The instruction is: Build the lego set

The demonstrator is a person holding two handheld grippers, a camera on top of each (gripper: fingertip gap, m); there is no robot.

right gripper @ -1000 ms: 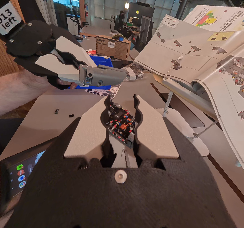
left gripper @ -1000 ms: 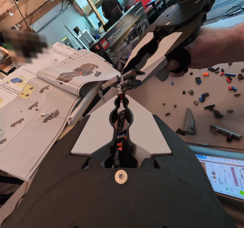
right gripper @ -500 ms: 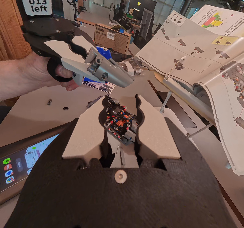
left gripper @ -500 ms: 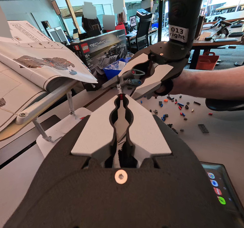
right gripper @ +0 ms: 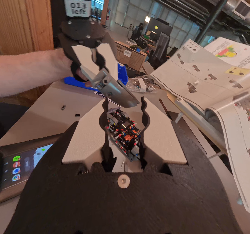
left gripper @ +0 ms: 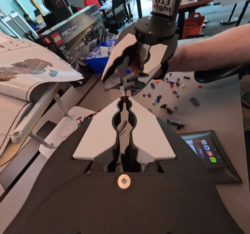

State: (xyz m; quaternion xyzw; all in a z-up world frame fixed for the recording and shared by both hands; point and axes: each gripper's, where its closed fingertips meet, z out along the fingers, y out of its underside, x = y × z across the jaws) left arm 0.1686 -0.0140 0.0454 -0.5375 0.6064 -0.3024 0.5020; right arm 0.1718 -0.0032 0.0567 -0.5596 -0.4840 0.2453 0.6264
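The left claw (left gripper: 124,99) is clenched on a grey lego panel piece (right gripper: 115,90), pinching it by a red pin at the very tips and holding it up off the surface (left gripper: 94,100). The right claw (right gripper: 123,101) is spread wide with nothing in it, hovering over the half-built lego model (right gripper: 124,131) sitting on the surface below. The manual on its stand (right gripper: 202,86) crowds the right edge, a phone (right gripper: 14,165) sits near left, and loose lego bits (left gripper: 166,92) are scattered further out.
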